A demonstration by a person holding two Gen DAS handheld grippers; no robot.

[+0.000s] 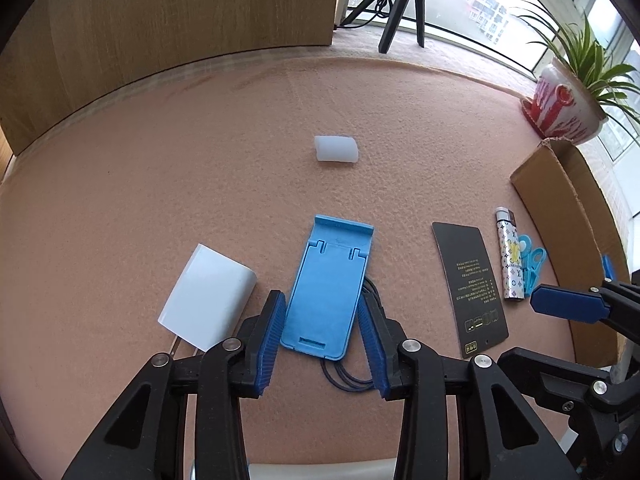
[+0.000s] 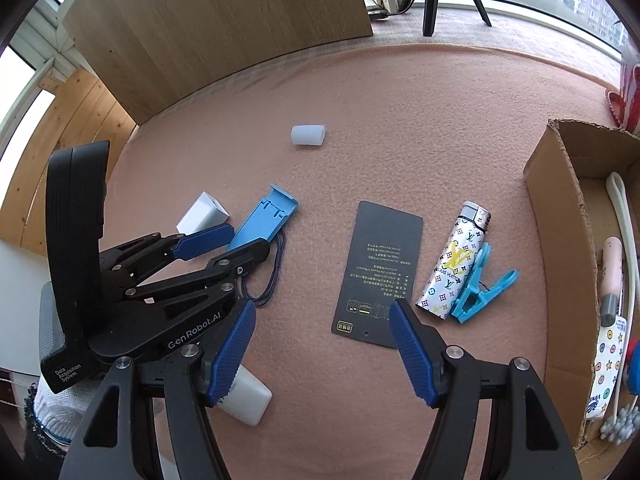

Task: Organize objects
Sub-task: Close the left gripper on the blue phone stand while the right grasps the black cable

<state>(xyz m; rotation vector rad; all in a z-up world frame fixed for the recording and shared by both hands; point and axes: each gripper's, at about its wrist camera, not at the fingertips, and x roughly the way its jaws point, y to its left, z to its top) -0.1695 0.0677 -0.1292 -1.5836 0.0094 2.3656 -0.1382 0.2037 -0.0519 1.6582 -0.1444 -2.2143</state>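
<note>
A blue phone stand (image 1: 330, 284) lies flat on the pink felt mat, over a dark cable loop (image 1: 344, 378). My left gripper (image 1: 322, 320) is open with a finger on each side of the stand's near end, not closed on it. The stand also shows in the right wrist view (image 2: 262, 218), with the left gripper (image 2: 224, 246) around it. My right gripper (image 2: 322, 328) is open and empty above the near end of a black card (image 2: 378, 274). A patterned lighter (image 2: 456, 262) and a light-blue clip (image 2: 480, 292) lie right of the card.
A cardboard box (image 2: 560, 240) holding several items stands at the right. A white block (image 1: 208, 298) lies left of the stand, a translucent white cap (image 1: 336, 149) farther back. A white object (image 2: 248, 402) lies under the right gripper. A potted plant (image 1: 568, 96) and a tripod (image 1: 404, 0) stand behind.
</note>
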